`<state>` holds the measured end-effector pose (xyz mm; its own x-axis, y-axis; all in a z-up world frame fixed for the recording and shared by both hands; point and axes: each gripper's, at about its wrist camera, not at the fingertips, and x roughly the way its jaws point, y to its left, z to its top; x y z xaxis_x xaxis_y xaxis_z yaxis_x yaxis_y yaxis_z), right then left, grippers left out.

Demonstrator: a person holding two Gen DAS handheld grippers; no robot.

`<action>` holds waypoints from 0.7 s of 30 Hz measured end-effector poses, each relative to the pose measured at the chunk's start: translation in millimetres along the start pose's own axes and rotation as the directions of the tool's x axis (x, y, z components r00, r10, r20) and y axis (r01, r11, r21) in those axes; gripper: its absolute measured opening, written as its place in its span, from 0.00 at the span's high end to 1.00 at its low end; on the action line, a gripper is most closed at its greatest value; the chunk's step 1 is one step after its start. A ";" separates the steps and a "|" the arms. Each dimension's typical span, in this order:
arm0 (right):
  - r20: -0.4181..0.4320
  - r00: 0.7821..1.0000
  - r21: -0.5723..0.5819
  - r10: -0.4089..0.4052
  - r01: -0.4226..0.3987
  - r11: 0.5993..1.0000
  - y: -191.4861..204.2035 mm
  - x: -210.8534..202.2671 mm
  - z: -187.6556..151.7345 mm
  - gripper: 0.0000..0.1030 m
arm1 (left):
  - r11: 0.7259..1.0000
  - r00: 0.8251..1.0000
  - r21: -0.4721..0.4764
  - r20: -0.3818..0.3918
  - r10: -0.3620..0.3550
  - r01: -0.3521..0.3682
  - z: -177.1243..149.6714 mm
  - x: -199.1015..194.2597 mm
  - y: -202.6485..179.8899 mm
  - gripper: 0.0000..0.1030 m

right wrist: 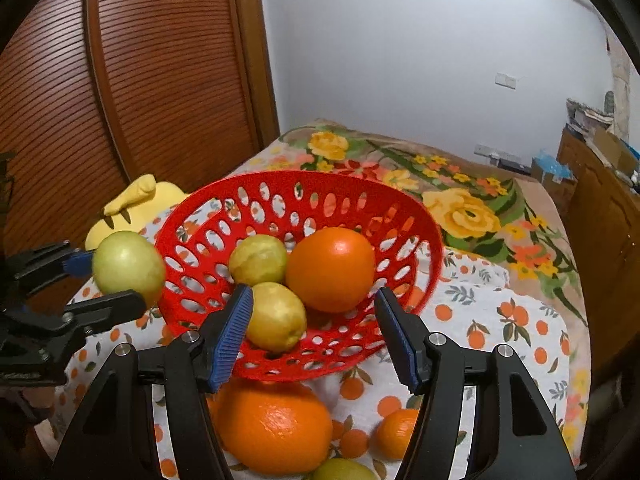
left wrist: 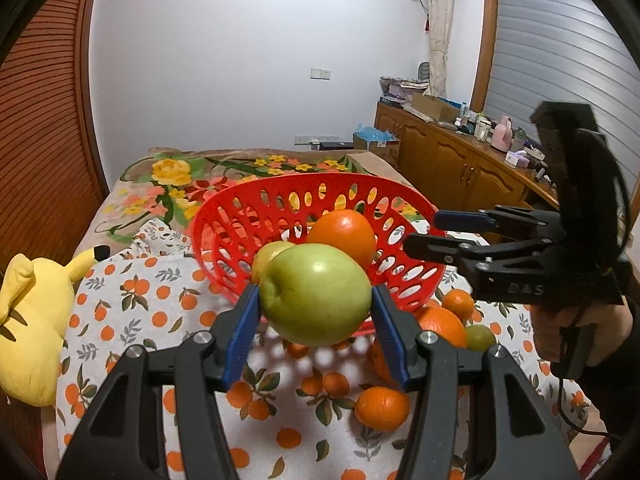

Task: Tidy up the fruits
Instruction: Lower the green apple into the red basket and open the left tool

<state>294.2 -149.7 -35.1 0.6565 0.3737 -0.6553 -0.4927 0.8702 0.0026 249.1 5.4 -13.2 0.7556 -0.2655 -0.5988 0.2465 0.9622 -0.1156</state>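
- Fruit in transit: my left gripper (left wrist: 316, 320) is clamped on a green apple (left wrist: 316, 294), both blue pads pressed to its sides, and I'm carrying it just short of the red basket (left wrist: 224, 216), beside its near rim.
- Basket tilts toward me on the orange-print cloth (left wrist: 120, 304); inside sit a big orange (right wrist: 330, 268) and two yellow-green fruits (right wrist: 258, 260), touching one another.
- My right gripper (right wrist: 314, 332) has its jaws apart with nothing between them, hovering at the basket's front edge, low over the lemon-like fruit (right wrist: 276, 318).
- Next, I reckon: lift the apple over the rim, lower it into the free space at the left of the bowl, then let go gently so it doesn't knock the others.
- Loose fruit waits on the cloth: a large orange (right wrist: 272, 428), a small mandarin (left wrist: 382, 408), more beyond.
- Hard to read: the right gripper hides part of the basket's rim in the left view, the bottom-edge green fruit (right wrist: 344, 470) is cut off, and I can't tell what props the basket.
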 end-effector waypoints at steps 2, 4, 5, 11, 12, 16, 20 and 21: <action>0.007 1.000 0.002 -0.001 0.001 1.000 -2.6 -4.3 -1.0 0.37 | 1.000 1.000 0.003 -0.005 0.001 -0.001 3.7 4.9 -0.8 0.47; 0.015 1.000 0.002 -0.005 0.005 1.000 -4.7 -8.0 -2.7 0.37 | 1.000 1.000 0.004 -0.011 -0.003 0.003 7.7 11.2 -0.7 0.47; 0.018 1.000 0.001 -0.008 0.008 1.000 -5.4 -9.5 -3.7 0.37 | 1.000 1.000 0.004 -0.014 -0.004 0.004 8.9 13.7 -1.0 0.47; 0.028 1.000 0.017 -0.003 0.003 1.000 -14.1 -16.9 -10.2 0.37 | 1.000 0.999 0.000 -0.034 0.003 -0.003 14.5 33.6 -0.4 0.47; 0.029 1.000 0.020 -0.002 0.002 1.000 -15.1 -18.3 -11.4 0.37 | 1.000 0.999 -0.001 -0.037 0.005 -0.005 14.7 36.1 0.5 0.47; 0.037 0.999 0.018 -0.005 0.004 1.000 -15.1 -24.1 -16.1 0.37 | 1.000 0.998 -0.009 -0.055 0.018 -0.018 14.1 45.2 5.0 0.46; 0.042 0.999 0.022 0.001 -0.002 1.000 -13.4 -29.0 -21.1 0.37 | 1.000 0.998 -0.014 -0.064 0.023 -0.024 11.7 49.5 7.0 0.46; 0.042 0.999 0.022 0.001 -0.002 1.000 -12.6 -29.8 -22.8 0.37 | 1.000 0.998 -0.015 -0.067 0.023 -0.025 10.9 50.2 7.1 0.46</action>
<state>267.8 -179.2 -32.8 0.6791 0.3879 -0.6232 -0.4818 0.8761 0.0204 295.5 -1.7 -35.5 0.7191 -0.2383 -0.6528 0.2189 0.9692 -0.1127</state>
